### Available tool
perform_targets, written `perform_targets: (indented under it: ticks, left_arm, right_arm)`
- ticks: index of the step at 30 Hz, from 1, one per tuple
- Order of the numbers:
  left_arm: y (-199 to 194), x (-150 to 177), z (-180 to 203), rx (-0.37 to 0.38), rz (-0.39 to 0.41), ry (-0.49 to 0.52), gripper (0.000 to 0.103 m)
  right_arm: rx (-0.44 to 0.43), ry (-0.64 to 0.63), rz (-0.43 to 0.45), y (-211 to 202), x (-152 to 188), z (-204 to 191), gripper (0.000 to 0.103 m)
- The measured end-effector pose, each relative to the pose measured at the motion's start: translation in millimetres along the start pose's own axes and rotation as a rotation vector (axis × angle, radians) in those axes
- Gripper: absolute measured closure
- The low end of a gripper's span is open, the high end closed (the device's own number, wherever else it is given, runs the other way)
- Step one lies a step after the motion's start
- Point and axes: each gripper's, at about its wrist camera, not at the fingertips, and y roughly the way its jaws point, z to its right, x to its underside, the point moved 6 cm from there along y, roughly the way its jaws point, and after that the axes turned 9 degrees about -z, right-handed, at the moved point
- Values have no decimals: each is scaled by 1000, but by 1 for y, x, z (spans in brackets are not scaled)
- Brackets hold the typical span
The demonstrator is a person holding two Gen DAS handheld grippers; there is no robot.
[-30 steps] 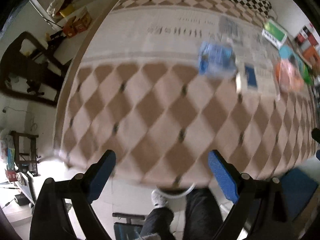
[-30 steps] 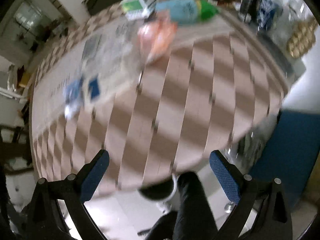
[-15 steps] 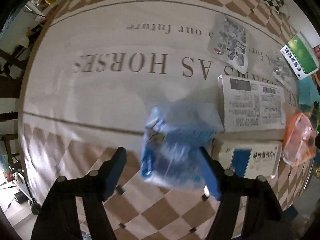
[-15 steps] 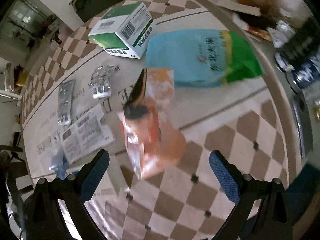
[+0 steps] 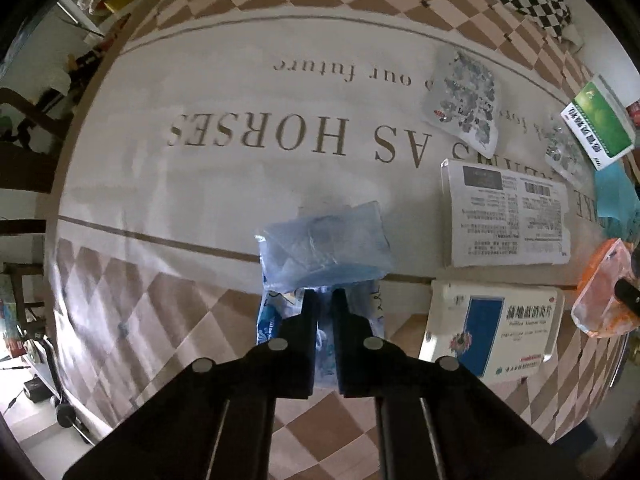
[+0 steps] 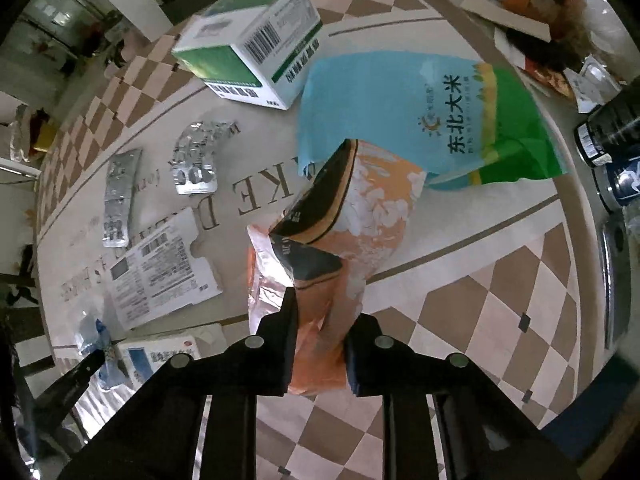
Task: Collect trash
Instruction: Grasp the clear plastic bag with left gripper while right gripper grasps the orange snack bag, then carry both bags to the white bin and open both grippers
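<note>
left wrist: left gripper clamped on blue plastic wrapper lying on tablecloth, white-blue medicine box just right | right wrist: right gripper clamped on orange snack bag, its far end overlapping teal-green rice bag

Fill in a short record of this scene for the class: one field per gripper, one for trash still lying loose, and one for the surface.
left gripper: shut on blue plastic wrapper
right gripper: shut on orange snack bag
loose trash: rice bag, green box, blister packs, leaflet
surface: checkered tablecloth
</note>
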Motion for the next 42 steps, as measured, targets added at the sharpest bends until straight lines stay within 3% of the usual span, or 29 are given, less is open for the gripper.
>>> perform_targets:
  ticks: [7, 13, 20, 25, 29, 34, 38, 42]
  left_arm:
    - [-43, 33, -10, -36, 98, 39, 99]
    - [-85, 77, -33, -14, 189, 68, 99]
    - [-122, 155, -65, 53, 280, 149, 99]
    - [-114, 216, -86, 98, 266, 206, 99]
    - [-75, 266, -97, 137, 162, 224, 99]
    - [6, 313, -104, 165, -18, 212, 99]
    - [95, 321, -104, 206, -158, 152, 98]
    - [189, 313, -99, 211, -240, 116, 97]
  right_arm:
    - [-11, -58, 76, -34, 26, -16, 85]
    - [-54, -115, 119, -65, 79, -36, 85]
    - [-105, -152, 162, -90, 186, -65, 85]
    - [-125, -152, 168, -87, 272, -74, 85]
    - [-131, -122, 106, -58, 341, -68, 85]
    - [-117, -88, -38, 9, 411, -47, 85]
    - [-104, -52, -159, 89, 446, -25, 85]
    - [-85, -33, -221, 175, 454, -9, 85]
